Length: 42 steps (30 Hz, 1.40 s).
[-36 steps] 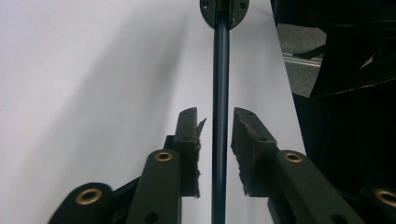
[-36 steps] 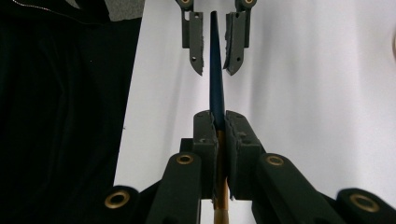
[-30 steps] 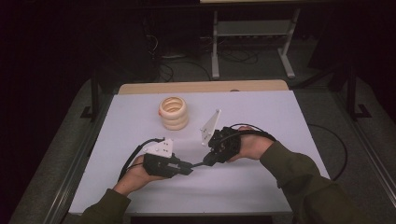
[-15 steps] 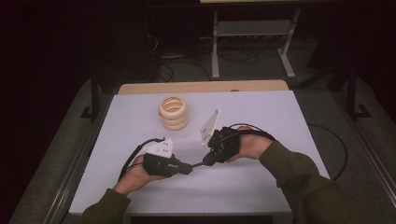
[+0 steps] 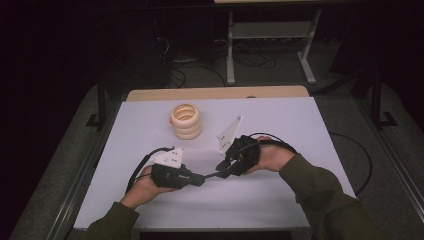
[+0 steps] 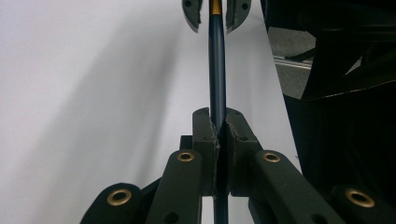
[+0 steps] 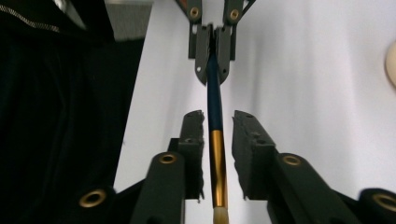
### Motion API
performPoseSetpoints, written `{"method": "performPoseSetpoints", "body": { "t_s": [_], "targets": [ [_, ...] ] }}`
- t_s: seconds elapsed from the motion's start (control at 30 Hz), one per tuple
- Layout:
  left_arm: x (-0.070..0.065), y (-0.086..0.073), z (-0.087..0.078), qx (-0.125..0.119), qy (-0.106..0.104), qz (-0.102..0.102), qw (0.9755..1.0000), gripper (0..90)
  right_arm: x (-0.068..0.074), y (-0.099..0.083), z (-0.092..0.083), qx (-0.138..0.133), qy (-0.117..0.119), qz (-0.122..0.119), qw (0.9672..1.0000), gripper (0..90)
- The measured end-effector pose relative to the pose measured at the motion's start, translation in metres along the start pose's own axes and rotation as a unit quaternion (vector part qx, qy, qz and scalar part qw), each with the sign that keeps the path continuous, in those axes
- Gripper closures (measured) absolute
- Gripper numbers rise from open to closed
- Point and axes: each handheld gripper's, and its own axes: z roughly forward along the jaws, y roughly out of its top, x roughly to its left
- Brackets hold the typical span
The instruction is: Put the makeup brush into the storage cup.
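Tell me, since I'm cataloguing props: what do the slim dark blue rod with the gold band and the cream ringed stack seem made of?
The slim dark blue rod looks like lacquered wood or plastic: smooth, with a glossy streak. Its gold band has a metallic sheen, likely a brush ferrule. The cream ringed stack looks matte, perhaps unfinished wood or plastic; the frames can't settle it.

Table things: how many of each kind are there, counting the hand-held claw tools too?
Hand-held black two-jaw grippers: 2, the left gripper and the right gripper
Dark blue paintbrush with a gold band, between the grippers: 1
Stack of cream rings: 1 (it looks like three rings)
Total: 4
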Motion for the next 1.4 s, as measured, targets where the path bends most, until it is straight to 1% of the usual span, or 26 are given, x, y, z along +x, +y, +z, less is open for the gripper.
{"method": "performPoseSetpoints", "body": {
  "t_s": [0.07, 0.13, 0.2, 0.3, 0.37, 0.47, 0.5, 0.6, 0.63, 0.7, 0.73, 0.77, 0.87, 1.03, 1.13, 1.33, 1.4],
  "targets": [
    [0.000, 0.000, -0.001, -0.001, -0.001, 0.001, 1.0000, 84.8, -0.001, -0.005, -0.001, -0.025, -0.001, 0.002, 0.9997, 69.5],
    [0.000, 0.000, -0.001, -0.003, -0.002, 0.001, 1.0000, 84.8, -0.001, -0.009, -0.001, -0.045, 0.002, 0.011, 0.9989, 68.4],
    [0.000, 0.000, -0.001, -0.004, -0.002, -0.001, 1.0000, 84.8, -0.002, -0.014, -0.002, -0.067, 0.002, 0.017, 0.9976, 68.3],
    [0.000, 0.000, 0.000, -0.007, -0.003, -0.002, 1.0000, 84.7, -0.001, -0.022, -0.001, -0.093, -0.001, 0.023, 0.9954, 68.7],
    [0.000, 0.000, 0.000, -0.009, -0.003, -0.002, 1.0000, 84.8, -0.001, -0.027, 0.000, -0.112, 0.003, 0.026, 0.9933, 69.3],
    [0.000, 0.000, 0.001, -0.008, -0.004, 0.001, 1.0000, 84.8, -0.001, -0.032, 0.002, -0.132, 0.005, 0.030, 0.9908, 71.6],
    [0.000, 0.000, 0.001, -0.009, -0.004, -0.003, 1.0000, 84.8, -0.002, -0.033, 0.003, -0.135, 0.005, 0.030, 0.9904, 72.1],
    [0.000, 0.000, 0.001, -0.008, -0.004, 0.000, 1.0000, 84.8, -0.002, -0.035, 0.005, -0.143, 0.007, 0.030, 0.9892, 73.9],
    [0.000, 0.000, 0.001, -0.008, -0.004, 0.000, 1.0000, 84.8, -0.001, -0.036, 0.006, -0.145, 0.011, 0.032, 0.9889, 74.6],
    [0.000, 0.000, 0.000, -0.008, -0.004, 0.003, 1.0000, 84.8, -0.001, -0.036, 0.007, -0.139, 0.011, 0.033, 0.9896, 76.2],
    [0.001, 0.000, 0.000, -0.007, -0.005, 0.004, 1.0000, 84.8, -0.002, -0.036, 0.008, -0.139, 0.012, 0.029, 0.9897, 77.0],
    [0.001, 0.000, 0.000, -0.005, -0.004, 0.006, 1.0000, 84.8, -0.002, -0.036, 0.009, -0.142, 0.015, 0.032, 0.9893, 78.4],
    [0.001, 0.000, 0.000, -0.007, -0.003, 0.006, 1.0000, 84.7, -0.002, -0.036, 0.010, -0.143, 0.018, 0.028, 0.9891, 81.4],
    [0.000, -0.001, 0.001, -0.010, -0.004, 0.002, 0.9999, 84.7, -0.002, -0.036, 0.010, -0.140, 0.020, 0.029, 0.9895, 82.0],
    [0.000, -0.001, 0.002, -0.010, -0.005, 0.001, 0.9999, 84.5, -0.002, -0.036, 0.009, -0.137, 0.018, 0.022, 0.9902, 82.5],
    [0.000, 0.000, 0.004, -0.007, -0.003, 0.005, 1.0000, 83.8, -0.002, -0.034, 0.008, -0.126, 0.014, 0.022, 0.9917, 82.6],
    [0.000, 0.000, 0.004, -0.006, -0.002, 0.010, 0.9999, 83.1, -0.002, -0.033, 0.008, -0.121, 0.014, 0.024, 0.9922, 82.6]
  ]
}}
